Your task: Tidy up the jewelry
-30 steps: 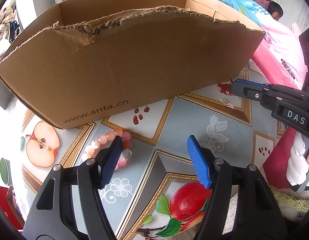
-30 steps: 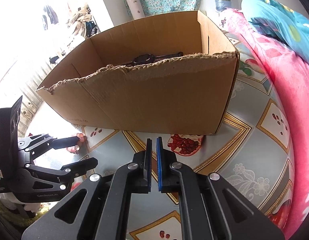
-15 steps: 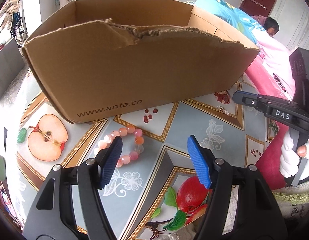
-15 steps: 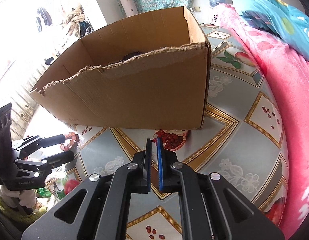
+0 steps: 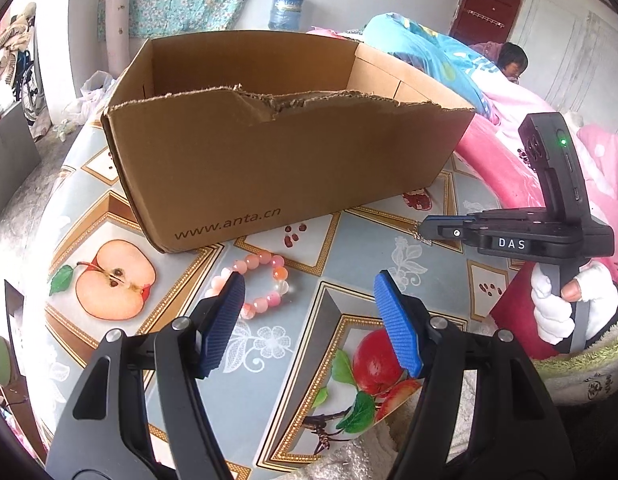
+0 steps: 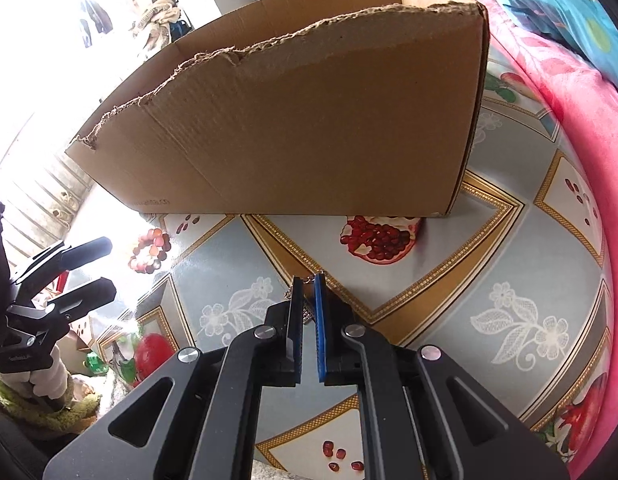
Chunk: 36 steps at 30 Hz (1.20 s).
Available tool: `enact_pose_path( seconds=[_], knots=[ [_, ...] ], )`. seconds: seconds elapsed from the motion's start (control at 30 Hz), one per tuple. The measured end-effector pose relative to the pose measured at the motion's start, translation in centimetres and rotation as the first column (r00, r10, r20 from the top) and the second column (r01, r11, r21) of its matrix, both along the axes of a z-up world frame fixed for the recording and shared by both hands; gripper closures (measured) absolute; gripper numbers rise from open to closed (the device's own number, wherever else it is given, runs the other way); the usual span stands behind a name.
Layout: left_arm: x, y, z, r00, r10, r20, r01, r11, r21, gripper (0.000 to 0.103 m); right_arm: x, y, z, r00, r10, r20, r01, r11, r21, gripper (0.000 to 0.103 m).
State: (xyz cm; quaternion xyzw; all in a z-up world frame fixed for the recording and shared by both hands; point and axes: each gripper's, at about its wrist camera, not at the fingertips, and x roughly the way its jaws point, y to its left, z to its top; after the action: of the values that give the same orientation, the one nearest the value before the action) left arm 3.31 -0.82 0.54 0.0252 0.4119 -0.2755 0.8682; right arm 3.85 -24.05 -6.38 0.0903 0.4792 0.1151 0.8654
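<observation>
Nearest in our left wrist view is our left tool (image 5: pixel 309 320), jaws spread wide with nothing between the blue pads, hanging above the worktop (image 5: pixel 349 248), whose cloth is printed with fruit. Just past its left pad lies a pink bead bracelet (image 5: pixel 257 280), flat on the cloth and partly hidden behind that pad. It sits near the front wall of the cardboard box (image 5: pixel 277 168), apart from it.

In the right wrist view our right tool (image 6: pixel 307 312) has its pads pinched nearly together on a thin chain (image 6: pixel 309 280); small links show at the tips and a bit dangles below between the pads. We cannot tell what kind of piece it is. From the left wrist view the same right tool (image 5: pixel 423 232) sits to the right, held by a white-gloved hand (image 5: pixel 565 304), with a tiny glint of chain (image 5: pixel 421 238) at its tip, over the cloth in front of the box's right end.

In the right wrist view the left tool (image 6: pixel 89 268) shows at the left edge, jaws apart, with the bracelet (image 6: pixel 149 250) just beyond it.

Behind both tools stands the box (image 6: pixel 309 120), open on top, front edge torn and ragged. We cannot see its contents. To the right lies pink bedding (image 5: pixel 509 160), and a person's head shows far back.
</observation>
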Motion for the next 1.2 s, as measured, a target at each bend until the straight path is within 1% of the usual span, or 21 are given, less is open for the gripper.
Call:
enact_pose_path(
  seconds=[0.03,0.07,0.1,0.17,0.2,0.23,0.27,0.33,0.43,0.53,0.63,0.73,0.8,0.83,0.87,0.93,0.97,1.07,1.13,1.2],
  knots=[
    [0.0,-0.3,0.0,1.000,0.004,0.017,-0.004,1.000,0.022,0.041,-0.2,-0.1,0.1,1.000,-0.006,0.003,0.006,1.000,0.007,0.097],
    [0.2,-0.8,0.0,1.000,0.006,0.028,-0.008,0.999,0.050,0.047,-0.3,-0.3,0.2,1.000,-0.011,0.006,0.011,1.000,0.013,0.097],
    [0.6,-1.3,-0.1,0.999,0.006,0.036,-0.009,0.997,0.082,0.050,-0.4,-0.5,0.3,1.000,-0.016,0.008,0.016,1.000,0.018,0.097],
    [1.1,-1.8,-0.7,0.999,0.003,0.037,-0.008,0.990,0.141,0.064,-0.4,-1.0,0.5,1.000,-0.020,0.011,0.020,1.000,0.022,0.096],
    [1.3,-2.0,-1.0,0.999,0.001,0.036,-0.007,0.986,0.165,0.067,-0.6,-1.1,0.4,1.000,-0.019,0.011,0.019,1.000,0.022,0.096],
    [1.4,-2.2,-1.3,0.999,-0.002,0.036,-0.005,0.981,0.192,0.071,-0.6,-1.2,0.5,1.000,-0.018,0.011,0.018,1.000,0.018,0.094],
    [1.6,-2.4,-1.6,0.999,-0.004,0.035,-0.004,0.976,0.217,0.075,-0.6,-1.3,0.6,1.000,-0.017,0.015,0.017,1.000,0.015,0.087],
    [1.7,-2.7,-2.1,0.999,-0.008,0.033,-0.001,0.965,0.263,0.080,-0.8,-1.4,0.8,1.000,-0.008,0.024,0.008,1.000,0.011,0.077],
    [1.6,-2.7,-2.1,0.999,-0.006,0.032,-0.002,0.966,0.258,0.084,-0.8,-0.9,0.7,0.999,0.020,0.035,-0.019,1.000,-0.013,0.077],
    [1.7,-2.7,-2.0,1.000,-0.004,0.022,-0.002,0.970,0.242,0.094,-0.4,0.2,0.7,0.998,0.052,0.043,-0.050,0.997,-0.053,0.077],
    [1.5,-3.1,-2.0,1.000,-0.003,0.028,-0.004,0.969,0.247,0.094,-0.1,1.1,0.6,0.996,0.076,0.048,-0.071,0.993,-0.097,0.077],
    [1.8,-3.6,-2.2,1.000,0.000,0.022,-0.005,0.972,0.237,0.094,-0.1,2.1,0.5,0.994,0.091,0.059,-0.082,0.986,-0.149,0.078],
    [1.9,-3.6,-2.3,1.000,0.002,0.019,-0.007,0.973,0.231,0.094,-0.2,2.6,0.5,0.992,0.103,0.069,-0.086,0.974,-0.209,0.084],
    [1.9,-3.5,-2.3,1.000,0.003,0.019,-0.007,0.973,0.229,0.095,-0.3,2.9,0.5,0.991,0.109,0.074,-0.089,0.967,-0.238,0.091],
    [1.9,-3.4,-2.3,1.000,0.003,0.020,-0.008,0.974,0.228,0.095,-0.3,3.0,0.6,0.991,0.116,0.069,-0.098,0.968,-0.231,0.096],
    [1.9,-3.3,-2.2,1.000,0.004,0.022,-0.009,0.974,0.226,0.095,-0.3,3.0,0.7,0.992,0.104,0.066,-0.086,0.968,-0.234,0.098],
    [1.9,-3.0,-2.3,1.000,0.005,0.023,-0.010,0.974,0.225,0.095,-0.2,2.8,0.8,0.993,0.095,0.066,-0.078,0.970,-0.230,0.098],
    [2.0,-2.8,-2.3,1.000,0.014,0.023,-0.018,0.976,0.215,0.095,0.0,0.9,1.0,0.998,0.040,0.053,-0.035,0.994,-0.101,0.098],
    [2.0,-2.5,-2.3,0.999,0.017,0.027,-0.022,0.980,0.200,0.095,-0.3,-0.4,1.6,0.998,0.006,0.060,-0.004,0.999,-0.039,0.098],
    [1.6,-2.2,-2.0,0.999,0.015,0.041,-0.022,0.982,0.186,0.095,-0.7,-1.5,2.5,0.997,-0.020,0.075,0.020,1.000,0.003,0.098]
  ],
)
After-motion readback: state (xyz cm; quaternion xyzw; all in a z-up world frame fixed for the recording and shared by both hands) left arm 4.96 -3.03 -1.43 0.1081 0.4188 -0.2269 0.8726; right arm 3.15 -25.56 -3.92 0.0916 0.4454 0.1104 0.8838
